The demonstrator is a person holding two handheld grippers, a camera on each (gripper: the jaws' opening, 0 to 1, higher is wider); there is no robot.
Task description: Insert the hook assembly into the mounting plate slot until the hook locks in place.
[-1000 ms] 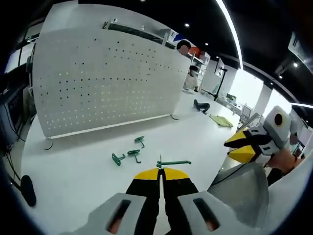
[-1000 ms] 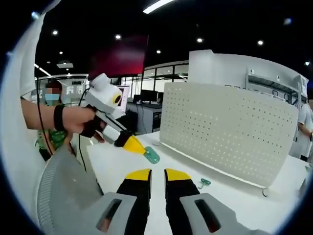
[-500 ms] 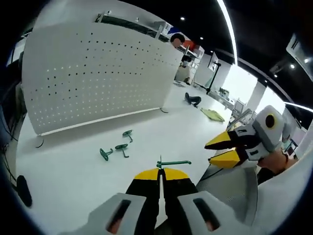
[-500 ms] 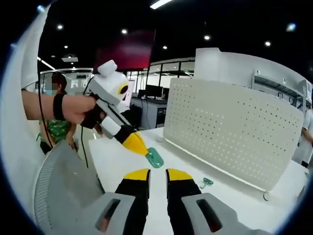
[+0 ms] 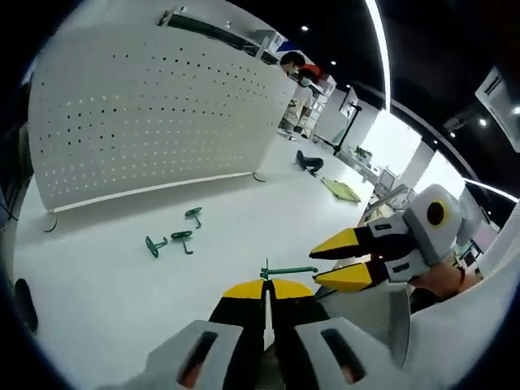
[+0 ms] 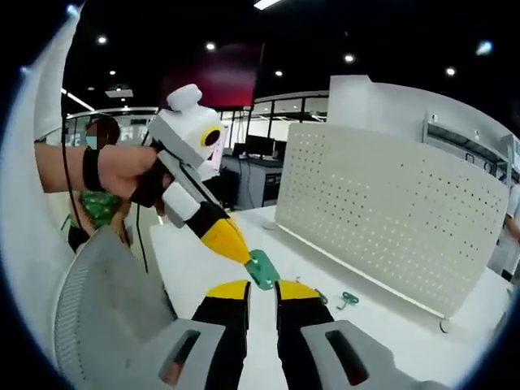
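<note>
While three hooks (image 5: 180, 238) lie loose, left claw (image 5: 266, 286) grips one.

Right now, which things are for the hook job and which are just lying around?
For the job:
- green hook, pinched in the left gripper
- right gripper, fingers apart, nothing in them
- white pegboard, standing upright on the table

Just lying about:
- three spare green hooks on the table
- dark object and yellow-green flat thing, farther along the table

Left gripper (image 5: 266, 286) clamped closed; right gripper (image 6: 262, 286) jaws parted, both held aloft
</note>
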